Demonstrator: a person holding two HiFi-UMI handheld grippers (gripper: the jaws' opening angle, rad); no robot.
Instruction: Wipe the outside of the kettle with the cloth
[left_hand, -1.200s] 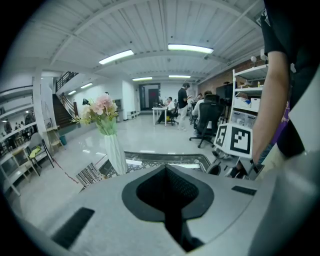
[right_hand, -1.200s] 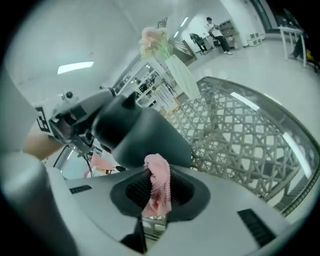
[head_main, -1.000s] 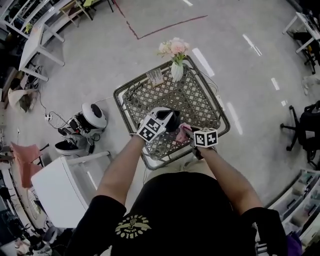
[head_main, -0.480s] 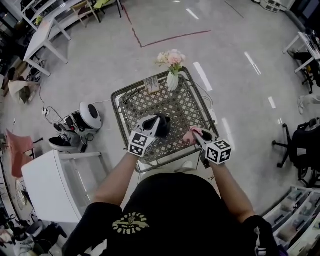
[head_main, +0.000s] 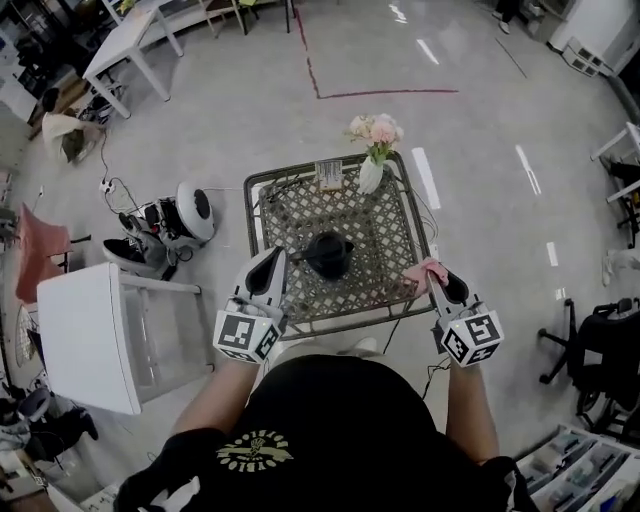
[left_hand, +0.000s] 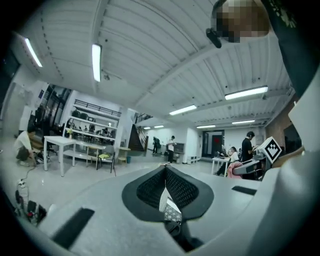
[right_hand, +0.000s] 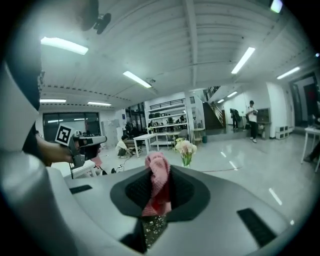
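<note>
Kettle (head_main: 328, 255) stands free on the table (head_main: 385, 225), left gripper (head_main: 271, 268) closed empty at its left, right gripper (head_main: 440, 285) pinching the cloth (head_main: 424, 271) at right.

A square metal desk (head_main: 385, 245) with an open lattice top stands on a grey floor (head_main: 480, 130). A black kettle (head_main: 329, 254) sits near its middle. At the far edge, a white vase (head_main: 371, 176) of pink flowers (head_main: 375, 129) stands by the right corner, a small card (head_main: 329, 174) just beside it.
</note>
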